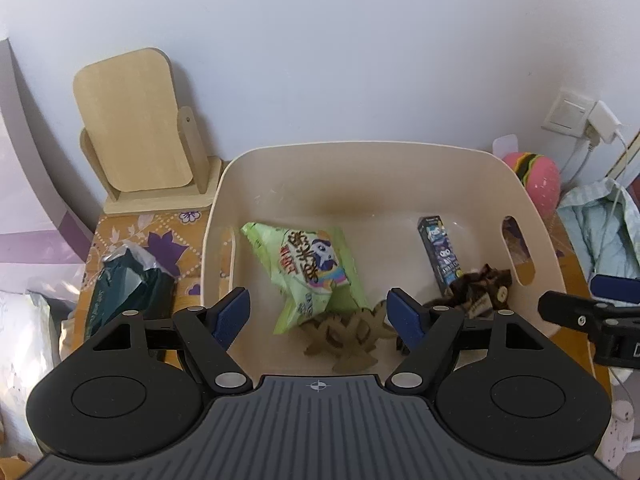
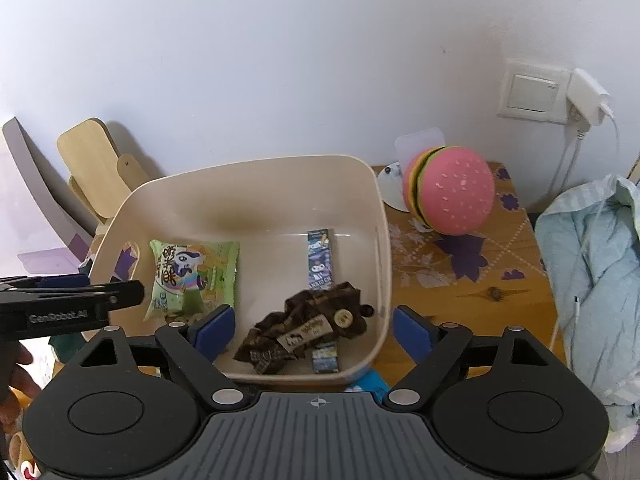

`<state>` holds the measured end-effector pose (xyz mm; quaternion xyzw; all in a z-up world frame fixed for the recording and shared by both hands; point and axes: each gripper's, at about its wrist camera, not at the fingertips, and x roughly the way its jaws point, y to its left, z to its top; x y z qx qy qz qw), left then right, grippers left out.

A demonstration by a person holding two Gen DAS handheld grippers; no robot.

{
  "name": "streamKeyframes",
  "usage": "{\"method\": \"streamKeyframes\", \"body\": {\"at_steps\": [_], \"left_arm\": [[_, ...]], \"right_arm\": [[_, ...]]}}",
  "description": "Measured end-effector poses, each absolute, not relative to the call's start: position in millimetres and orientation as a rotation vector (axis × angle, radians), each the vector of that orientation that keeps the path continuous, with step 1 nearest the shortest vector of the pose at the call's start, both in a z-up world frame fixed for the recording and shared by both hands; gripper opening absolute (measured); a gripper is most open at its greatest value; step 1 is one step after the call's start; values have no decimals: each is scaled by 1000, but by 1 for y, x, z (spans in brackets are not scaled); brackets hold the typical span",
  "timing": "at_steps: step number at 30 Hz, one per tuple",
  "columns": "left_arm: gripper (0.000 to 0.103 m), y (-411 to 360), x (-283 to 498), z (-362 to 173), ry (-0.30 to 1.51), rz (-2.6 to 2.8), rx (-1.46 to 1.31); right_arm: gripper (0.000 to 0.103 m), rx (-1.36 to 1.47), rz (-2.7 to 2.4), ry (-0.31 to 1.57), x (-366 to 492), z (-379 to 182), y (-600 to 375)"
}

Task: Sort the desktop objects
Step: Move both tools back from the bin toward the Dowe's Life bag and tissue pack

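Observation:
A cream plastic bin point(image 1: 304, 160) point(image 2: 380, 208) stands on the small table. Inside lie a green snack bag point(image 1: 308, 268) point(image 2: 192, 276), a narrow blue cartoon box point(image 1: 438, 254) point(image 2: 320, 260), a brown plaid cloth piece with a button point(image 1: 484, 288) point(image 2: 308, 328), and tan wooden cut-out shapes point(image 1: 348, 336). A second small blue box point(image 2: 326, 358) lies by the bin's near wall. My left gripper point(image 1: 318, 314) hangs open above the bin's near side, nothing between its fingers. My right gripper point(image 2: 312, 330) is open too, straddling the bin's right wall above the cloth piece.
A wooden stand point(image 1: 140, 132) point(image 2: 96, 164) leans at the wall left of the bin. A dark green bag point(image 1: 128, 288) lies left of the bin. A pink burger-shaped toy point(image 2: 450, 190) point(image 1: 536, 184) sits on the patterned tabletop point(image 2: 472, 280) at right. Light blue cloth point(image 2: 596, 272) hangs beyond the table's right edge.

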<state>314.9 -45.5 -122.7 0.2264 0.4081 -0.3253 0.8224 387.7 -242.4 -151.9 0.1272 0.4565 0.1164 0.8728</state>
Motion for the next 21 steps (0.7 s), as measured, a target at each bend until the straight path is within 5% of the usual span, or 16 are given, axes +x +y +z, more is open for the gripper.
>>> {"method": "streamKeyframes", "body": {"at_steps": [21], "left_arm": [[77, -2, 270, -166, 1021, -793, 595]], "right_arm": [[103, 233, 138, 1026, 331, -206, -272]]}}
